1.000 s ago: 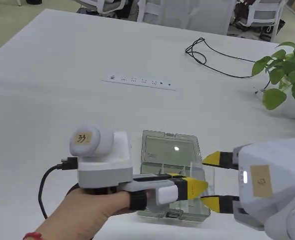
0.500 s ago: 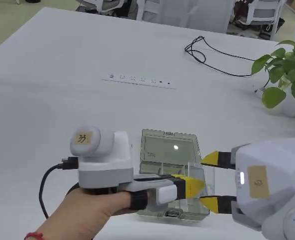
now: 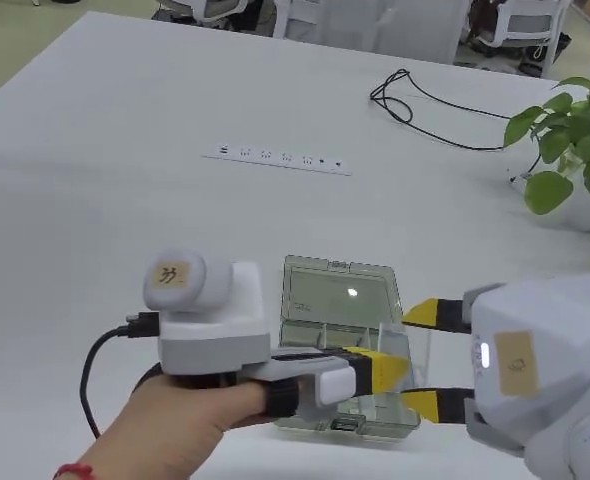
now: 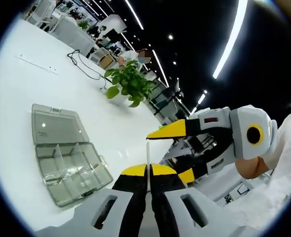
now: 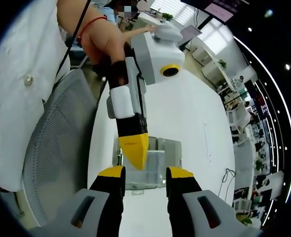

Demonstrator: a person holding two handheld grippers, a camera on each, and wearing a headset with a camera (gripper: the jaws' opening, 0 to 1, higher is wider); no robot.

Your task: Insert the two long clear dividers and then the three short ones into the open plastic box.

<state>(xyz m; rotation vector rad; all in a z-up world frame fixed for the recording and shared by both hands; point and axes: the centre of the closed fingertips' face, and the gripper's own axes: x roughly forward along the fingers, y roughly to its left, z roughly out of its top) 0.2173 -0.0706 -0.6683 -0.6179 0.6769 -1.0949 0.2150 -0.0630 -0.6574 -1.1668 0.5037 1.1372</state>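
L gripper (image 3: 400, 370) pinches clear divider (image 3: 415, 345) over open box (image 3: 335, 295), R gripper (image 3: 427, 360) agape

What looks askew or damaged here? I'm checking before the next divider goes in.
Nothing stands out. The box lies open and flat on the table, the dividers inside stand straight, and the left gripper holds a clear divider upright above it.

bright, even overhead light on the white table (image 3: 125, 100); shadows faint. a glare spot sits on the clear box lid (image 3: 352, 294). gripper views bend strongly at the edges, ceiling light strips (image 4: 229, 37) blown white; the clear divider (image 4: 147, 153) reads only as a thin pale line.
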